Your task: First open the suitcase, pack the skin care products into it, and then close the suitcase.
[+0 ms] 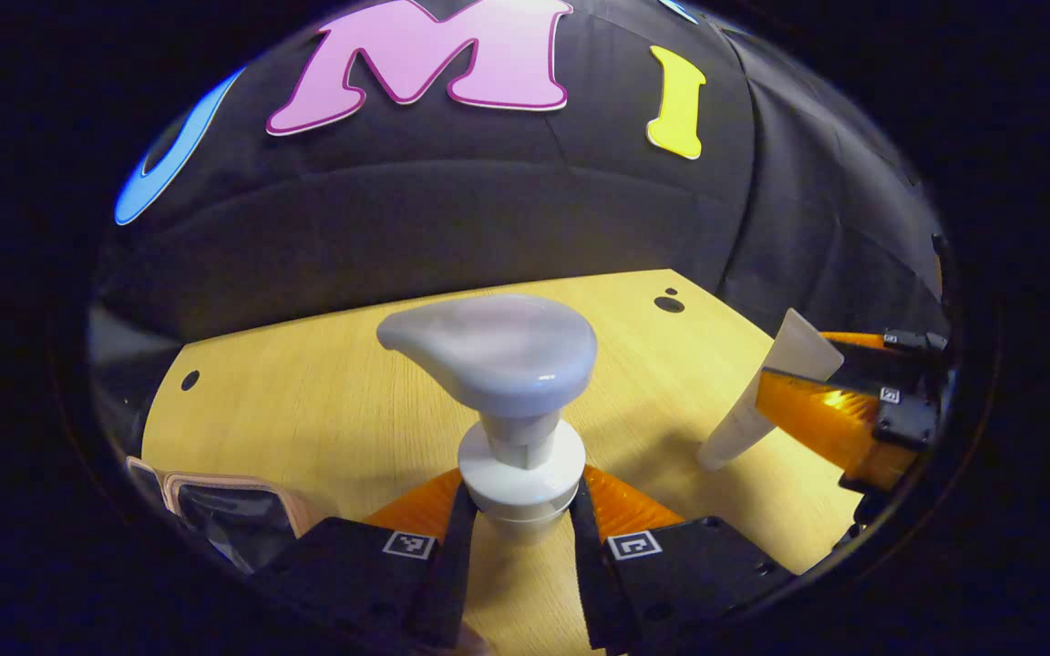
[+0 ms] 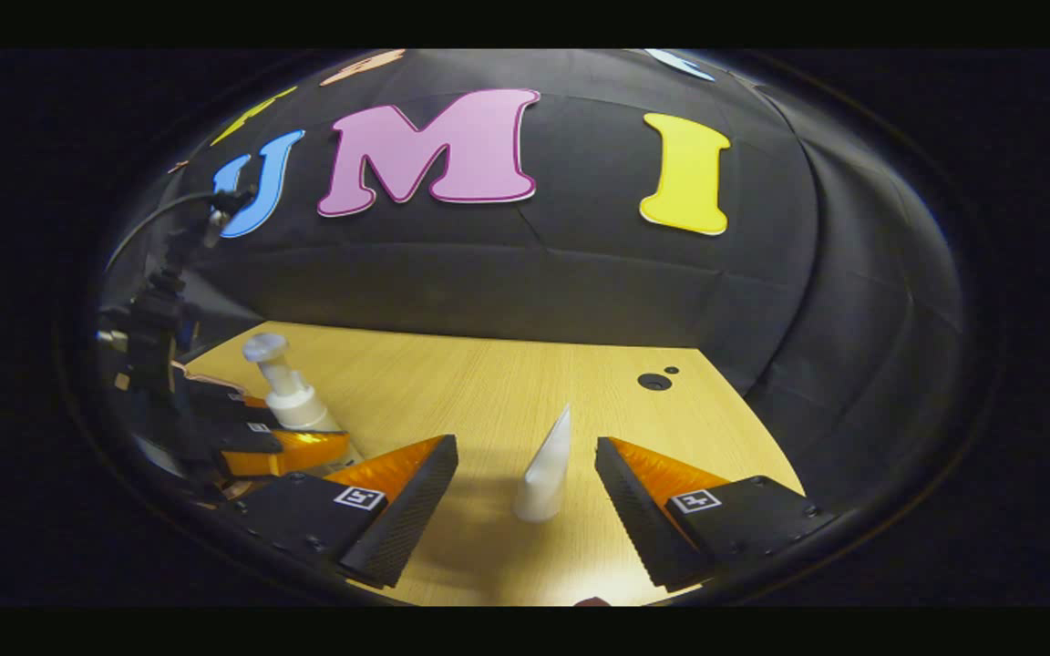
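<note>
A white pump bottle stands on the wooden table, its wide pump head right in front of the left gripper view. My left gripper is shut on the bottle's collar, one finger pressing each side. A white tube stands upright on its cap between the fingers of my right gripper, which is open with a gap on both sides. The left gripper view has the same tube at the far right with the right gripper around it. The right gripper view has the left gripper holding the pump bottle at the left.
A pink-rimmed corner with a dark inside, apparently the suitcase, lies at the table's near left. Two small dark holes mark the far right of the tabletop. The booth's black cloth wall runs behind the table's far edge.
</note>
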`<state>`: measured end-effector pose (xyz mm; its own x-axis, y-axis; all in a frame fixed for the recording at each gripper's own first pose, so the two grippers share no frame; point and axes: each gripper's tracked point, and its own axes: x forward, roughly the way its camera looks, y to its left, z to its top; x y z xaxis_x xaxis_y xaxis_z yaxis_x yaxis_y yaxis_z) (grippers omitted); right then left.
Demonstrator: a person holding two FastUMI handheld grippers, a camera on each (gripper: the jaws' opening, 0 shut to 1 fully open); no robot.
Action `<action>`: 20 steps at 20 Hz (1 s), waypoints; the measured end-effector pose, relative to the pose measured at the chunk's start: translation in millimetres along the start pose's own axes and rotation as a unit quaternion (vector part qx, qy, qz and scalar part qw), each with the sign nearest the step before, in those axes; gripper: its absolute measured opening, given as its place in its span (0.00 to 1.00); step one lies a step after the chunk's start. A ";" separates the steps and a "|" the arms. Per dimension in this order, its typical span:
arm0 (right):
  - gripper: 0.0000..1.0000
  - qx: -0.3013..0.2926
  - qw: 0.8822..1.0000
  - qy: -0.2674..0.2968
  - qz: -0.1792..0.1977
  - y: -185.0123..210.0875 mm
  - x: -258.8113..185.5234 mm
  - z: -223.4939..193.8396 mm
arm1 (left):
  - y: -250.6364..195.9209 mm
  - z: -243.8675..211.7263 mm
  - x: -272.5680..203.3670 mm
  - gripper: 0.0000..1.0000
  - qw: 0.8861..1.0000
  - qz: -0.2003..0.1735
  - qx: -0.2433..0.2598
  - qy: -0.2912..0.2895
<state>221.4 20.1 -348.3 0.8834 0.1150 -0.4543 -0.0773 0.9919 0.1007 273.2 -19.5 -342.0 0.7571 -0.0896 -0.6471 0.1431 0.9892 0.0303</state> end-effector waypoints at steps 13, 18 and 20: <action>0.97 -0.023 1.000 -0.011 0.004 3.1 -4.3 3.9 | 132.5 -75.8 -188.9 0.54 0.975 0.102 -0.085 0.179; 0.97 0.003 1.000 0.026 0.008 9.5 10.2 -21.5 | 178.9 -164.6 -203.2 0.54 0.924 0.127 -0.121 0.339; 0.96 0.005 0.999 0.034 0.004 9.0 16.2 -29.0 | 189.5 -184.9 -197.0 0.54 0.907 0.135 -0.131 0.378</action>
<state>221.7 32.5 -380.4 0.8497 0.1271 -0.5118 -0.0796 0.9903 0.1137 33.3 207.0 -349.6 0.0748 0.1656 -0.9834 -0.2141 0.9658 0.1463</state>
